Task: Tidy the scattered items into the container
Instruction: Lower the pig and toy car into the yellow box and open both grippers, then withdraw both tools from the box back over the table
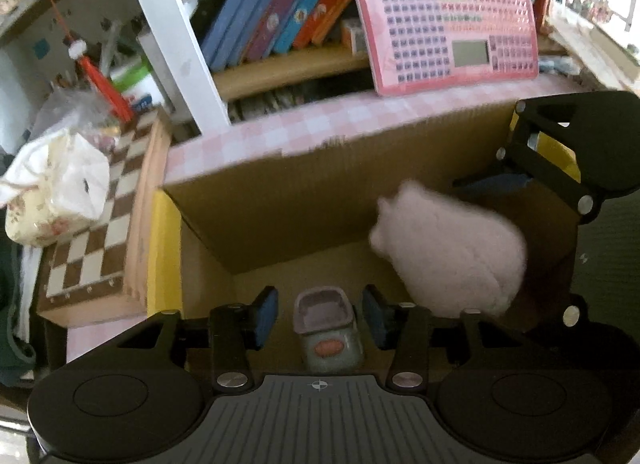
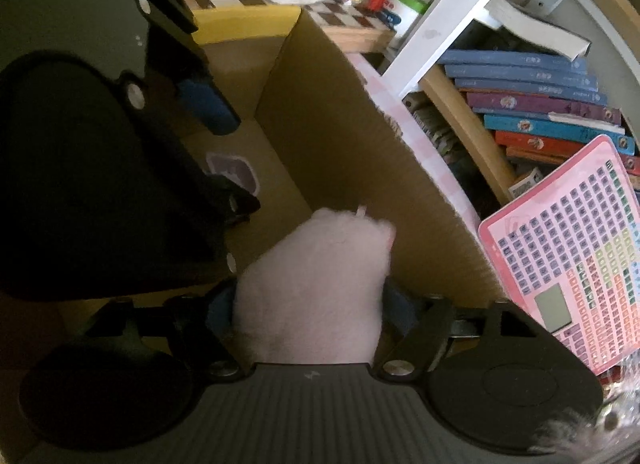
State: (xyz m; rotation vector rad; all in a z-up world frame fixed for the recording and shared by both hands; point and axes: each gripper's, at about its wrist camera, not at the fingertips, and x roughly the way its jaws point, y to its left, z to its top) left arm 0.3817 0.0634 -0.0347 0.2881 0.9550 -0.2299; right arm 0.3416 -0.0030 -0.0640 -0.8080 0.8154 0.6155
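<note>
An open cardboard box (image 1: pixel 280 200) stands on a pink checked cloth; it also shows in the right wrist view (image 2: pixel 340 152). My left gripper (image 1: pixel 320 314) is open above the box, its blue pads apart on either side of a small grey-and-pink toy (image 1: pixel 326 324) that lies on the box floor. That toy shows partly behind the left gripper in the right wrist view (image 2: pixel 236 170). My right gripper (image 2: pixel 310 310) is shut on a pink plush toy (image 2: pixel 316 284) and holds it inside the box. The plush also shows in the left wrist view (image 1: pixel 452 252).
A wooden chessboard (image 1: pixel 104 220) with a tissue pack (image 1: pixel 64 184) lies left of the box. A pink toy keyboard (image 1: pixel 444 16) leans against a shelf of books (image 1: pixel 280 4) behind the box. A white shelf post (image 1: pixel 172 32) stands at the back left.
</note>
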